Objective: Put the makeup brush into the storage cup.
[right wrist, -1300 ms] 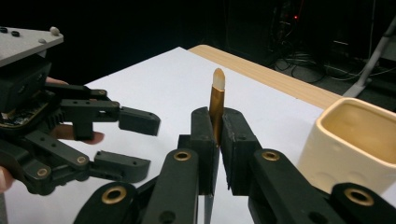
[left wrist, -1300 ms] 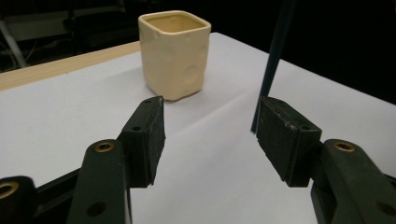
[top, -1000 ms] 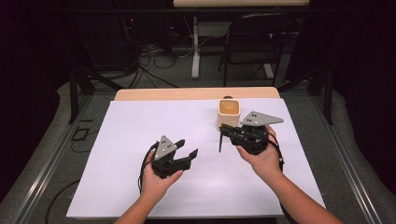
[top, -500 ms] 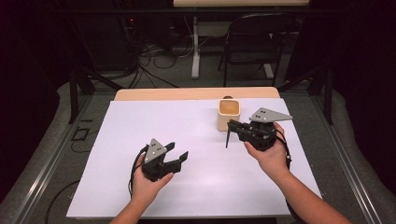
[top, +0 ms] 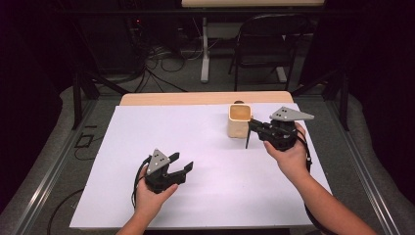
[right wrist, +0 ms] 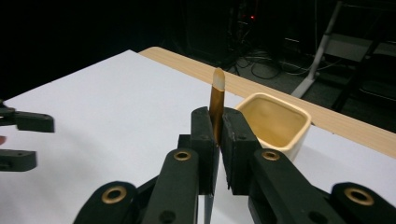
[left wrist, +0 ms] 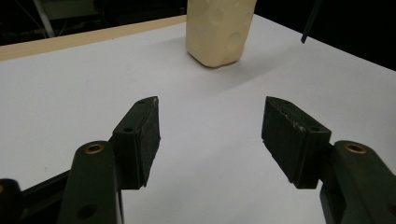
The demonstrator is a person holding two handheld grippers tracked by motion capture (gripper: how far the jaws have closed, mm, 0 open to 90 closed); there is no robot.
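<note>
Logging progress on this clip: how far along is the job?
Done: the right gripper is shut on a thin dark stick with a pale tip, lifted off the white table. In hand: holding it beside the cream square cup. Left: probably dropping it in. The left gripper waits open.

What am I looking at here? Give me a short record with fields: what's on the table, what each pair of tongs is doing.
Surface: white sheet over a wooden table
Container: cream square cup, upright, empty as far as its inside shows
Right tongs: shut on a thin brown stick, held beside the cup
Stick's lower end: dark, hanging above the sheet, near the cup
Left tongs: open, holding nothing, low over the sheet
Background: a chair and cables on the floor
</note>
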